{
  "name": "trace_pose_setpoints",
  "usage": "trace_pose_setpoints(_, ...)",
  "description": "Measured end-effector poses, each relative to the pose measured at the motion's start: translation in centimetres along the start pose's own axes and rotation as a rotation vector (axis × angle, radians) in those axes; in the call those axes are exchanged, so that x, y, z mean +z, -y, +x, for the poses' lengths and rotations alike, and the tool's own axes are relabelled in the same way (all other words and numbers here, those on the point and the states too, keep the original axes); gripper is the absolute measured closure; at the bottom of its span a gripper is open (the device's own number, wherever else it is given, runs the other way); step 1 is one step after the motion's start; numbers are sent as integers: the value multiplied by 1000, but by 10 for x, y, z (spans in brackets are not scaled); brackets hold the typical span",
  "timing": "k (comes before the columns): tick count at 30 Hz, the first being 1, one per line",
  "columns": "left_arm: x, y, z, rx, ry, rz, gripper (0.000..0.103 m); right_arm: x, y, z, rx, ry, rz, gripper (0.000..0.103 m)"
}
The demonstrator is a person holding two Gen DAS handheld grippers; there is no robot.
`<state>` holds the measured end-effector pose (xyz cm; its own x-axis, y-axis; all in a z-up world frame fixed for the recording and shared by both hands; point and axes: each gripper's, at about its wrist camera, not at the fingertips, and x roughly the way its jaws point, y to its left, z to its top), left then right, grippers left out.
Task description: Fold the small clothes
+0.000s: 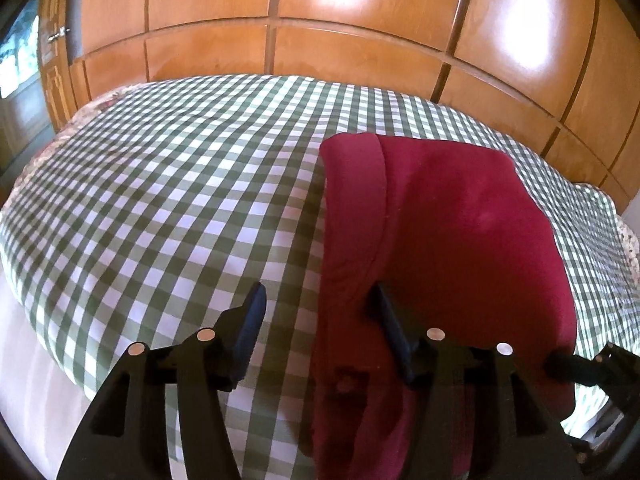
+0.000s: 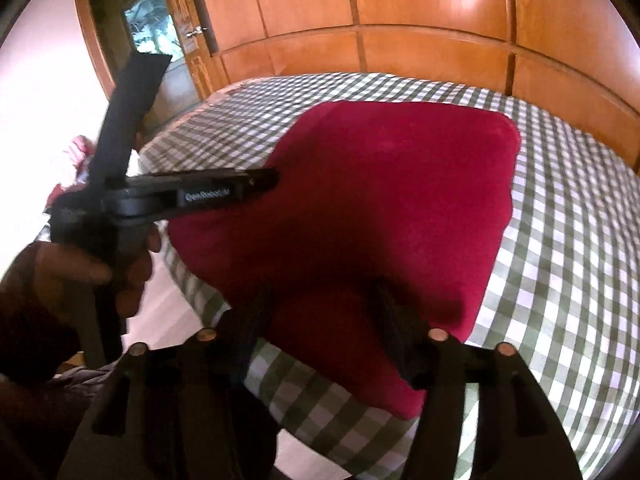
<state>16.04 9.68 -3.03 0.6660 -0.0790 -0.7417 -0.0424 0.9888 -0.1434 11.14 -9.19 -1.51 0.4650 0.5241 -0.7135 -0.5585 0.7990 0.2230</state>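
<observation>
A dark red garment (image 2: pixel 360 216) lies on the green-and-white checked bedspread (image 1: pixel 160 184) near the bed's front edge, already doubled over: the left wrist view shows a narrow panel (image 1: pixel 352 208) turned in along its left side. By the look of it, one fold is done and both tools are lined up at the near hem for the next; that would call for closing on the near edge and carrying it toward the wooden headboard (image 1: pixel 360 52). The left gripper (image 1: pixel 316 316) hovers low over the left border with its jaws apart, holding nothing. The right gripper (image 2: pixel 324 312) hangs over the near edge, jaws likewise spread and empty. The person's left hand (image 2: pixel 100 272) grips its handle at the garment's left.
</observation>
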Motion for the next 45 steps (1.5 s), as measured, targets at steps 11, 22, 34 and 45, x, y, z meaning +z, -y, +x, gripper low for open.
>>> trace_pose_setpoints(11, -2, -5, 2, -45, 15, 0, 44, 27, 92, -19, 93, 93, 352, 13)
trace_pose_setpoints(22, -3, -23, 6, -165, -10, -12, 44, 32, 142, 35, 205, 0, 520, 13)
trace_pose_setpoints(34, -11, -46, 17, -370, -43, -118, 55, 49, 115, 64, 204, -19, 451, 52)
trace_pose_setpoints(45, 17, 60, 21, -547, -76, 74, 63, 46, 128, -54, 24, 222, 384, 61)
